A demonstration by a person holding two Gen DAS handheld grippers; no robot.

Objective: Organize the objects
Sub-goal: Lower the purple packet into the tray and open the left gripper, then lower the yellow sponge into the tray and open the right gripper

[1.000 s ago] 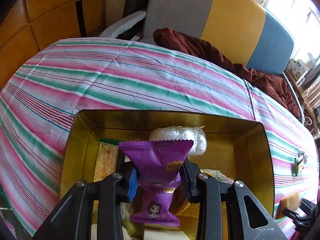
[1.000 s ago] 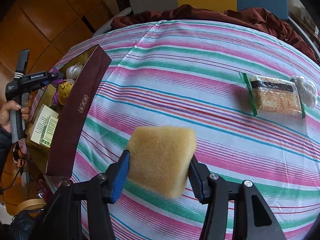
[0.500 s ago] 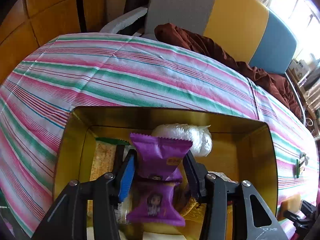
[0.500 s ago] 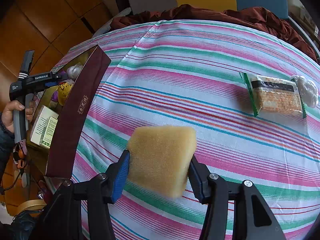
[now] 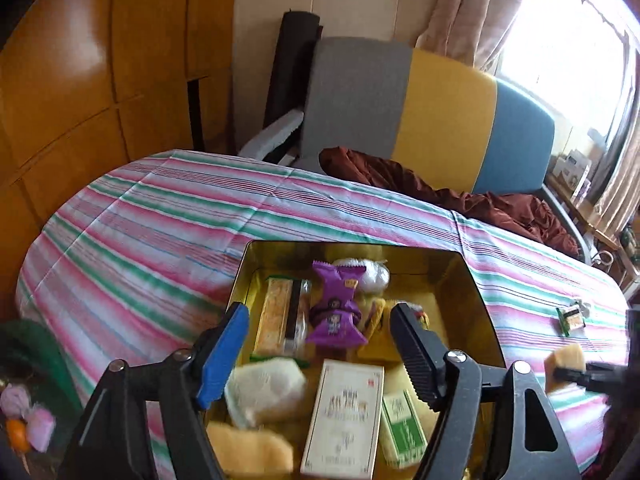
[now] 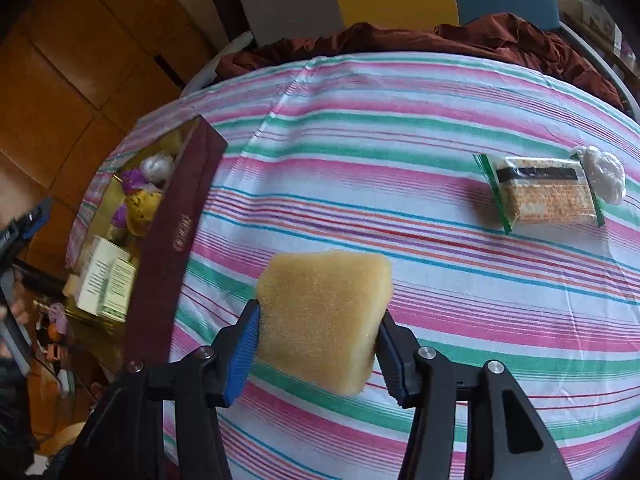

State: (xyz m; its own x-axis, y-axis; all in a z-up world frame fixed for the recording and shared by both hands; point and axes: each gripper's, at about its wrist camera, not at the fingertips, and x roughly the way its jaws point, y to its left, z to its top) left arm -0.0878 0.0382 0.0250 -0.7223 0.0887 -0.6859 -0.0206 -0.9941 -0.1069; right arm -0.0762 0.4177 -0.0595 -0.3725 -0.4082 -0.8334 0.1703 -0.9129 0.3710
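We keep everything on the striped tablecloth (image 6: 420,128), where the gold-lined box (image 5: 480,300) collects the loose items. Our left gripper (image 5: 320,344) hangs spread wide and empty above it; the purple snack packet (image 5: 335,312) lies inside, at its twelve o'clock. Our right gripper (image 6: 318,328) squeezes the yellow sponge (image 6: 324,316), the box at its nine o'clock, apparently next to go in.
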